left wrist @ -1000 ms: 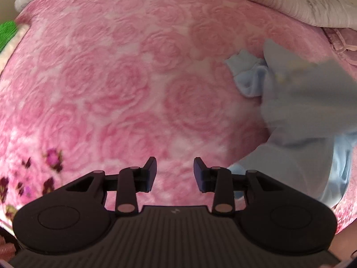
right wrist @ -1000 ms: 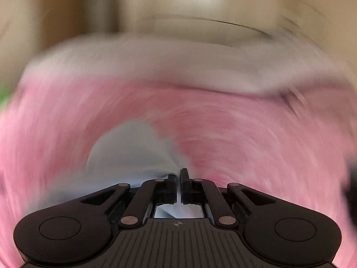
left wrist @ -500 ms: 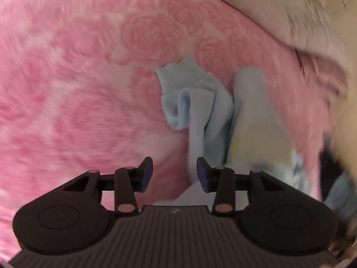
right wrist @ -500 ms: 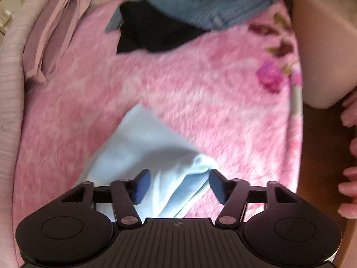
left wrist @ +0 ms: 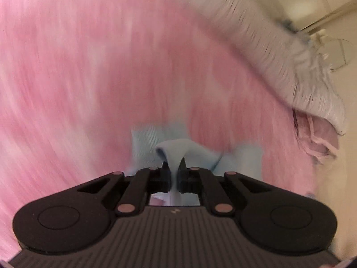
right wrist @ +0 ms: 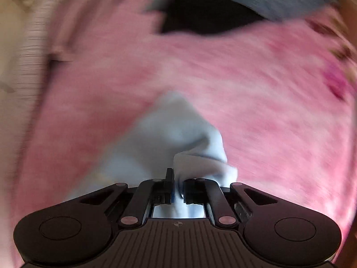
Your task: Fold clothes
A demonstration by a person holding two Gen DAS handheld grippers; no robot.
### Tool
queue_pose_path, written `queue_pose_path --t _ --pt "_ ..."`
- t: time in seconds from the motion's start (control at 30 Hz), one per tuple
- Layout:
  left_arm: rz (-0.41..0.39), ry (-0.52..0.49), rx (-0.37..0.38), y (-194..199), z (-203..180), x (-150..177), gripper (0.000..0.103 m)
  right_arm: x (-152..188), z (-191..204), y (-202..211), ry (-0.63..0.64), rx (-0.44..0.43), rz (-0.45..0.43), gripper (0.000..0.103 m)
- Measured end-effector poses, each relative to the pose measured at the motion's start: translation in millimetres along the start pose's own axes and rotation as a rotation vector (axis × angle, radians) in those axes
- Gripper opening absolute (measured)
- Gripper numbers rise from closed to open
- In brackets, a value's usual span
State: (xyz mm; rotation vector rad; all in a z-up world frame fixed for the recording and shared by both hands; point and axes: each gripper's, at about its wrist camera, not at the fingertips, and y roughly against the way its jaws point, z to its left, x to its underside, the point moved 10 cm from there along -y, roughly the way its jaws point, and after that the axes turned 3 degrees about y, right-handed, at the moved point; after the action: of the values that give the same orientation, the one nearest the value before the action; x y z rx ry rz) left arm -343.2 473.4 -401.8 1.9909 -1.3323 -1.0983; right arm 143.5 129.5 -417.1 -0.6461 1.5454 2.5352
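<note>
While both views blur, the left tongs [left wrist: 174, 164] and right tongs [right wrist: 178, 179] each pinch a fold of the pale blue garment [right wrist: 169, 134] over the pink blanket [left wrist: 89, 78].

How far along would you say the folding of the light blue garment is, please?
Early. Done: both grips taken, left gripper and right gripper each shut on the light blue garment. In hand: bunched cloth on the pink blanket. Left: no neat fold shows yet.

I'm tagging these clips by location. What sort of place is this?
Probably a bedroom: a pink plush blanket spread like bedding, a pale quilt bunched at its edge, and dark clothes lying on it.
</note>
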Motion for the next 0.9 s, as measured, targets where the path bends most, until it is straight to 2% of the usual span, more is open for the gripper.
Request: queue_pose_path --t 0.1,0.2,0.33,0.4,0.43,0.5,0.53,0.57,0.6,0.67,0.73,0.8,0.9 --pt "-0.228 -0.018 -0.002 71 7 -69 0.003 -24 56 24 0.064 -0.146 -0.066 0.005" --pt "-0.391 -0.048 -0.032 150 16 -133 0.003 -49 117 53 0.121 -0.31 -0.13 0.005" --pt "-0.594 -0.132 -0.097 241 17 -192 0.003 -71 192 83 0.194 -0.487 -0.172 0.005" --pt "-0.641 -0.123 -0.115 267 25 -216 0.005 -75 224 86 0.208 -0.541 -0.162 0.005" --pt "-0.639 -0.12 -0.149 268 33 -224 0.006 -76 238 79 0.207 -0.551 -0.137 0.005" --pt "-0.62 -0.099 -0.245 256 55 -234 0.026 -72 263 47 0.233 -0.521 -0.047 0.013" --pt "-0.588 -0.078 -0.296 244 69 -231 0.027 -68 268 29 0.226 -0.478 -0.003 0.034" --pt "-0.552 -0.058 -0.342 231 83 -226 0.027 -64 268 11 0.204 -0.422 0.038 0.044" --pt "-0.494 -0.05 -0.366 217 96 -213 0.027 -54 266 0 0.191 -0.406 0.077 0.044" --pt "-0.386 -0.039 -0.381 191 119 -175 0.027 -27 260 -13 0.178 -0.429 0.151 0.044" --pt "-0.281 -0.001 -0.378 170 142 -121 0.028 10 237 -22 0.211 -0.402 0.229 0.045" --pt "-0.165 0.052 -0.343 151 159 -59 0.027 50 210 -30 0.255 -0.363 0.307 0.045" --pt "-0.01 0.097 -0.267 132 160 24 0.027 108 167 -39 0.307 -0.3 0.423 0.045"
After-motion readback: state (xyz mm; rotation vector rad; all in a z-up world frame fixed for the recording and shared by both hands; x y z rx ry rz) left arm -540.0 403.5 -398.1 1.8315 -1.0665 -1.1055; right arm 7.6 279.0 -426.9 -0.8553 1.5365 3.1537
